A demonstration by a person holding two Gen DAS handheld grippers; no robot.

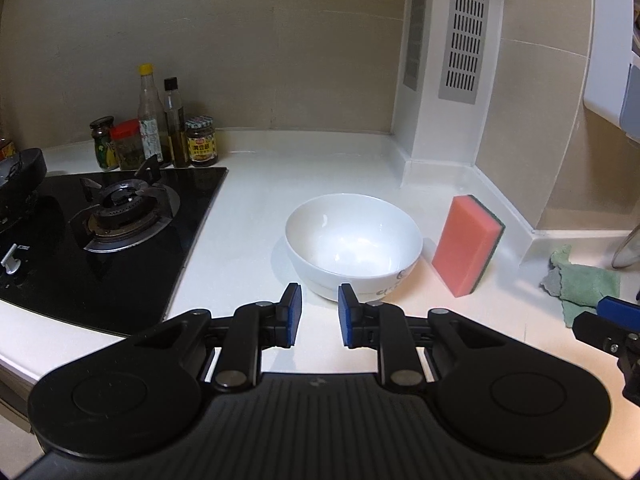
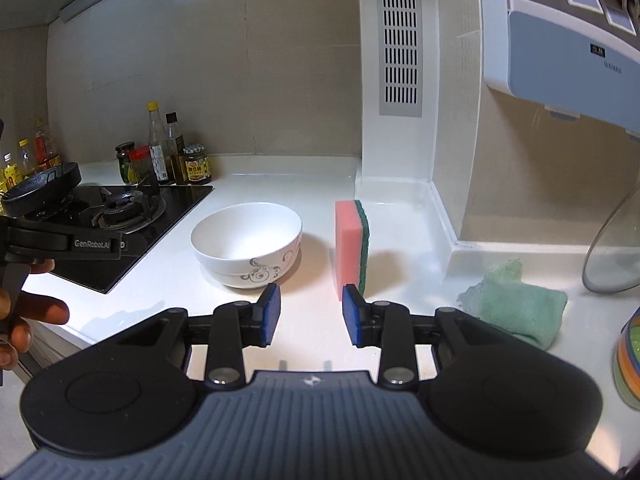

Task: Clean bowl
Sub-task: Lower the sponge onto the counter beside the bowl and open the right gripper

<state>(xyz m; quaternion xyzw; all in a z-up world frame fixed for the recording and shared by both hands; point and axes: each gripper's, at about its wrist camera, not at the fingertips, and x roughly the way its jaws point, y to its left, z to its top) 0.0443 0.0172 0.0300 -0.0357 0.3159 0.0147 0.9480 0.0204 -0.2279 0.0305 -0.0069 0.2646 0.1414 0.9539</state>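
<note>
left gripper [image 1: 319,314] jaws apart, empty, bowl [image 1: 353,240] at 12 o'clock. right gripper [image 2: 311,314] jaws wide, empty, upright sponge [image 2: 351,249] at 1 o'clock.

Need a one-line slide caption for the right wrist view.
Open right hand-held gripper above the counter, between white bowl and upright pink-green sponge.

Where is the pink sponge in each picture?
Left wrist view: the pink sponge stands on edge right of centre, just right of the white bowl.
Right wrist view: the sponge stands near the centre, again right of the bowl.
Shared landmark: the vent grille.
</note>
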